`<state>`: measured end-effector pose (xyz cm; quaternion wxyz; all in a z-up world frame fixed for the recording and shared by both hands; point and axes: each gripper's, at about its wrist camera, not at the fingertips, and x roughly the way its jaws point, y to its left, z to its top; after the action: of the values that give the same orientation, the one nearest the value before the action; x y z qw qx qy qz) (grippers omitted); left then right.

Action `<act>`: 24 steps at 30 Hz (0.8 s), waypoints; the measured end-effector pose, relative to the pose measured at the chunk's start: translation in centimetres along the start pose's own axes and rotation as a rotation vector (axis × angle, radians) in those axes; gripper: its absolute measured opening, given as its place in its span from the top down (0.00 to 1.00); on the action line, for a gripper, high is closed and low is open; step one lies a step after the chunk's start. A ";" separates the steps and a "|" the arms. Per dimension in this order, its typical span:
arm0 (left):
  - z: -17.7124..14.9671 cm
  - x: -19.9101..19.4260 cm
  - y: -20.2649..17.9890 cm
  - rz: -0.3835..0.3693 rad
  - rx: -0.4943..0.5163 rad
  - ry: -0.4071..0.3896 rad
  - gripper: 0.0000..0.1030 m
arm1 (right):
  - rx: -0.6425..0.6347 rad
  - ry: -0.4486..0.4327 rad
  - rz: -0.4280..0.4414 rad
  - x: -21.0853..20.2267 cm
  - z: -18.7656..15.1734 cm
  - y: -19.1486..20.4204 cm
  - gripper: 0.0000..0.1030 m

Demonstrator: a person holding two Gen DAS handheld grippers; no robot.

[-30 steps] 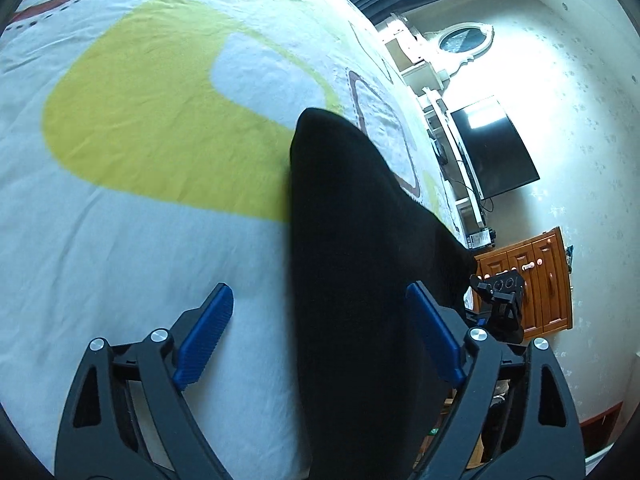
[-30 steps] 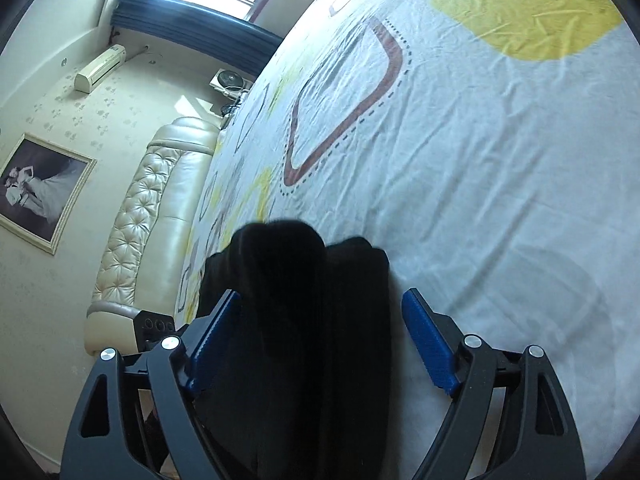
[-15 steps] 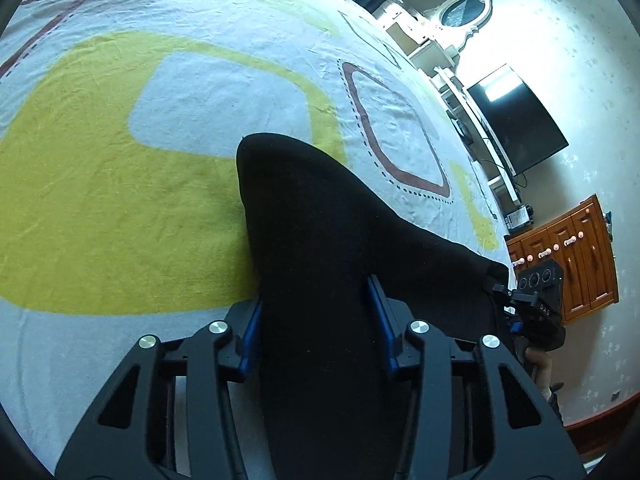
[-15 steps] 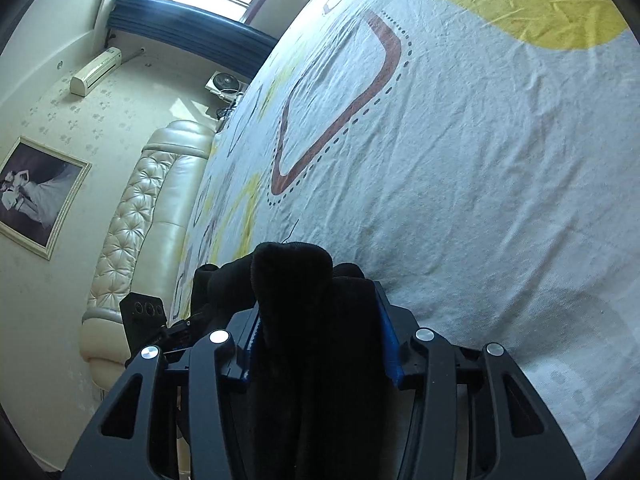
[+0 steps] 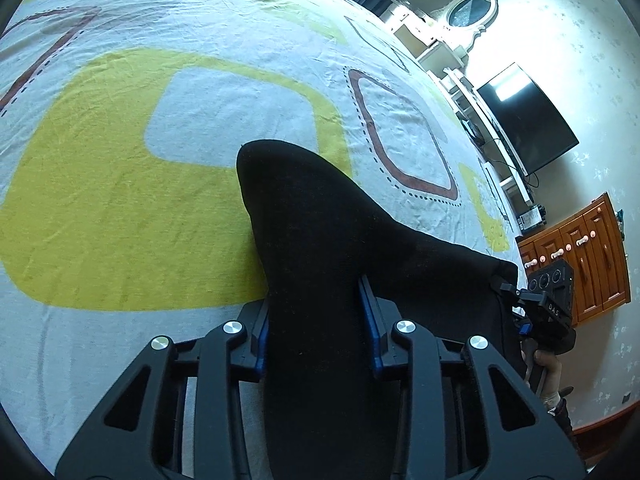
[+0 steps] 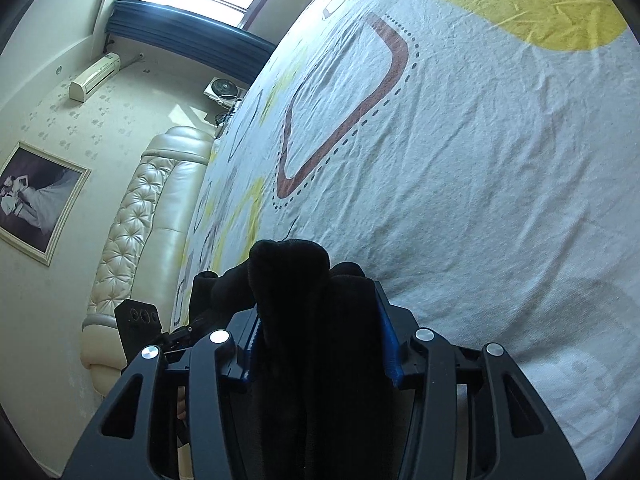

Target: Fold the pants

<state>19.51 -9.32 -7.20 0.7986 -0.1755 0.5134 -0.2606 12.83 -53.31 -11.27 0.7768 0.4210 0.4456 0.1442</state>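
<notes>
pants (image 5: 320, 264) were black, bunched, lying on the patterned bedsheet (image 5: 120, 184) near its edge, pinched at two ends. left gripper (image 5: 316, 336) was clamped on one end of the cloth, blue pads (image 5: 261, 336) pressed into it. right gripper (image 6: 316, 344) was clamped on the other, thicker wad. step looked like lifting both ends for a fold. best done with both grips kept firm, hands level, cloth pulled taut between them, then laid flat on the sheet with edges aligned.
</notes>
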 end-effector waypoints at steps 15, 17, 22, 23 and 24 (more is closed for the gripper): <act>0.9 -3.4 4.1 0.036 -0.042 -0.032 0.67 | -0.011 0.038 0.020 4.0 0.5 2.1 0.54; 1.1 -4.0 4.8 0.044 -0.050 -0.039 0.67 | -0.014 0.045 0.027 4.8 0.4 2.5 0.54; 1.7 -5.2 6.8 0.050 -0.078 -0.050 0.67 | -0.018 0.058 0.039 6.5 0.3 3.4 0.54; 1.8 -5.5 7.1 0.053 -0.081 -0.053 0.67 | -0.020 0.061 0.040 6.8 0.3 3.5 0.54; 2.0 -5.6 7.4 0.058 -0.084 -0.056 0.67 | -0.022 0.063 0.041 7.1 0.3 3.7 0.54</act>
<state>21.14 0.01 -6.32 0.8117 -0.2014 0.5062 -0.2106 17.63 -46.94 -12.33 0.7637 0.4167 0.4598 0.1780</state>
